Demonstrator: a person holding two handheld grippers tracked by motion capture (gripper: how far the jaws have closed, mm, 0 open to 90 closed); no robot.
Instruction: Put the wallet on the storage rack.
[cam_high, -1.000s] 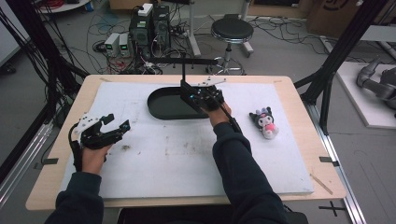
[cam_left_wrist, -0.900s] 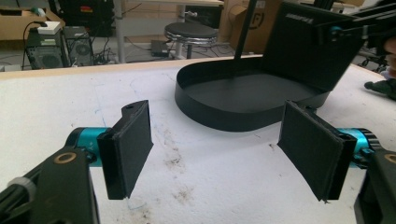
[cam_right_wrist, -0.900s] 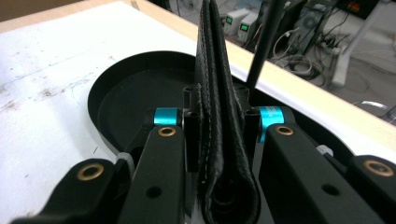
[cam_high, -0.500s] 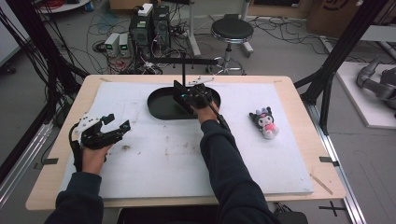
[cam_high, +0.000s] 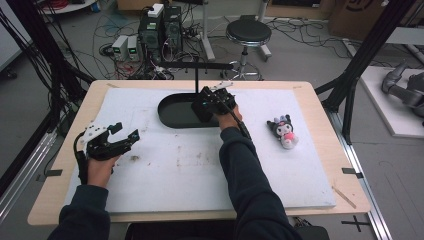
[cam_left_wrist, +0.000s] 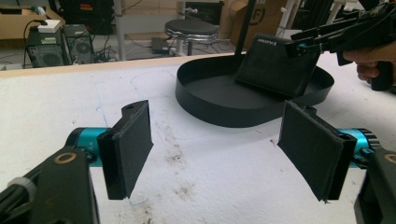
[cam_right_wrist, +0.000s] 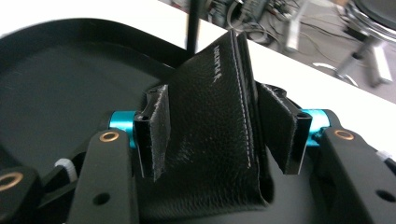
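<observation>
Over the black oval tray (cam_high: 172, 112) near the far edge of the table (cam_high: 320, 135), the right gripper (cam_high: 209, 105) has come across from the side where the plush toy (cam_high: 282, 132) lies and now hangs low above the tray's right end, a black leather wallet (cam_right_wrist: 210, 135) between its jaws. Those jaws have just been opening: in the right gripper view the pads stand a little off the leather on both sides, so the wallet looks released rather than clamped, and I judge the placing step all but done, with only the withdrawal left. The wallet is inside the tray, standing on its folded edge and leaning; seen from the left gripper view (cam_left_wrist: 275, 70) its broad face tilts back toward the tray's far wall. Its long axis runs roughly up from the tray floor, the stamped top edge pointing away from the right gripper's camera toward the far edge of the table. It may topple flat once the jaws clear it. Near the left edge of the table the left gripper (cam_high: 122, 137) rests, jaws wide apart and holding nothing.
</observation>
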